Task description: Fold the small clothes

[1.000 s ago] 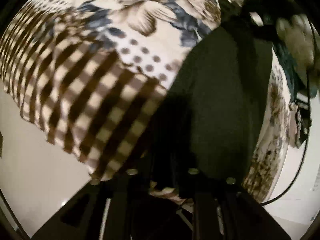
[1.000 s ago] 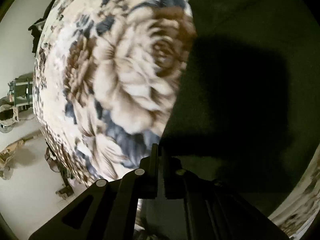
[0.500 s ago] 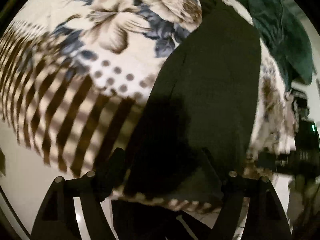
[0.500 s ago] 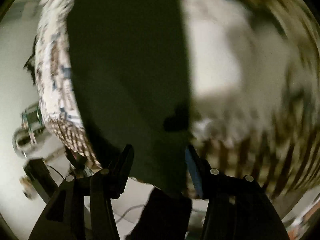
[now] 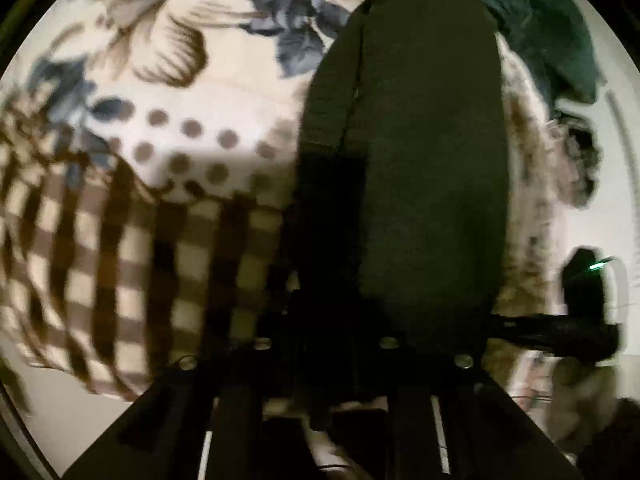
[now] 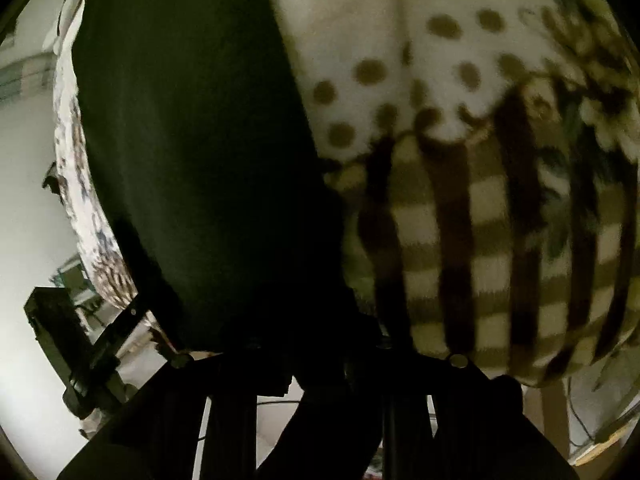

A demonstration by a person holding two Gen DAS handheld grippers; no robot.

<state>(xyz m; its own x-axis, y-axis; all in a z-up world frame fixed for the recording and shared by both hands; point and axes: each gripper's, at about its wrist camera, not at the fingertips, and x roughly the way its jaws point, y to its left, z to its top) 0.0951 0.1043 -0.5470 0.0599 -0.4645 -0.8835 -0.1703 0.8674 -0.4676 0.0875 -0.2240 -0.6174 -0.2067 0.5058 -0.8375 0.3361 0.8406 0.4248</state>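
Seen from the left wrist, far left: a patterned blanket [image 5: 180,152] with brown and blue flowers at the top, brown dots below them and a brown check toward the near edge. Right of centre on it, lying flat and lengthwise away from the camera: the dark garment [image 5: 424,184], a folded edge running down its left side. Beyond its far right corner, a crumpled teal cloth [image 5: 540,32], touching or just beside it, hard to say which. At the right rim, a blurred black shape with a small green light [image 5: 584,284], too smeared to name. Along the bottom, the left gripper [image 5: 324,320], having just been closing, now drawn in to a narrow gap and clamped on the garment's near edge, dark cloth between the jaws. Seen from the right wrist, far left: pale floor [image 6: 28,232] and a black frame [image 6: 60,320] off the blanket's edge. Next, the same garment filling the left half, then the dots and check to the right. At the bottom, the right gripper [image 6: 320,332], likewise just closing, narrowed and pinched on the garment's near edge, a dark flap hanging down between the jaws.
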